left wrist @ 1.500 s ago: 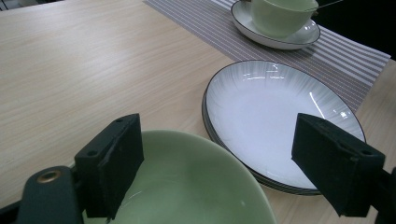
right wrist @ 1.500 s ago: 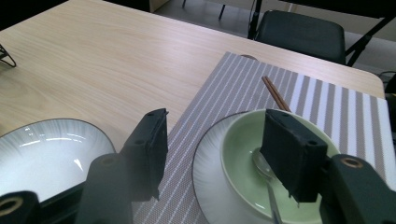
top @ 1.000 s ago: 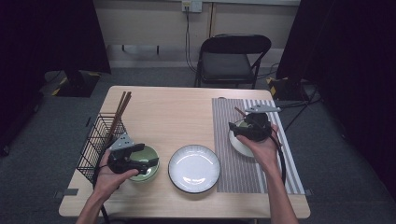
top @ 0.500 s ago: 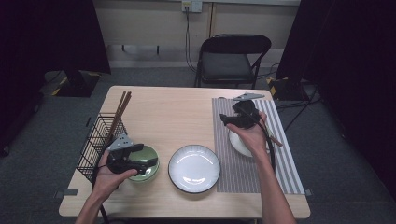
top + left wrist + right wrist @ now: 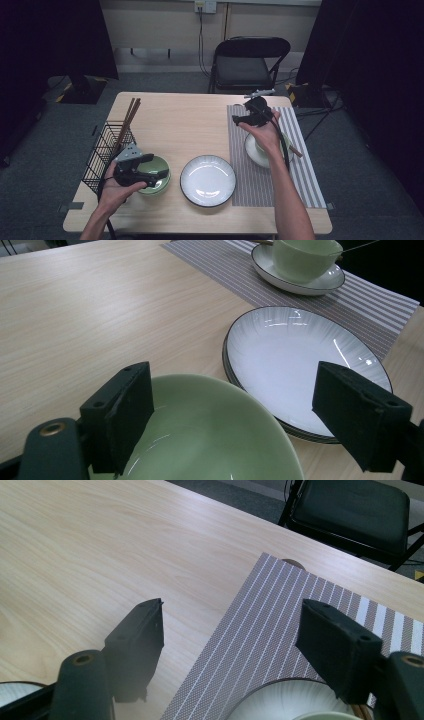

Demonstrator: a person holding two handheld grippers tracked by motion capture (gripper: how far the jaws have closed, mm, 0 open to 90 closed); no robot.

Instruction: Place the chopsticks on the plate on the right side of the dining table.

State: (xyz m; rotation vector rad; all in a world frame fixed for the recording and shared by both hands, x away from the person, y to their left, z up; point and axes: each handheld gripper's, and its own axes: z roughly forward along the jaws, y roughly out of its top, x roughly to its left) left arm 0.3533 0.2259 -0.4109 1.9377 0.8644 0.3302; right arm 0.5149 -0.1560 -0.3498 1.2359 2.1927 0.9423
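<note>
Now lifted clear of cup (image 5: 263, 145) and saucer (image 5: 254, 153), right gripper (image 5: 239, 120) gone toward mat's (image 5: 240, 165) far end, jaws just widened, nothing between: cup apparently set down. Left gripper (image 5: 162, 172) wide apart astride green bowl (image 5: 210, 435), not pressing; white plate (image 5: 295, 355) just beyond. Seen overhead alone: chopsticks (image 5: 127, 122) in rack (image 5: 102, 152).

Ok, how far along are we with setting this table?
Done, by the look of it: the green cup sits on its saucer on the striped placemat, chopsticks beside it. In hand: the left tongs stand open over the green bowl, not gripping it; the right tongs, which have just been opening, are empty above the placemat. Left: the bowl and the white plate lie off the placemat.
</note>
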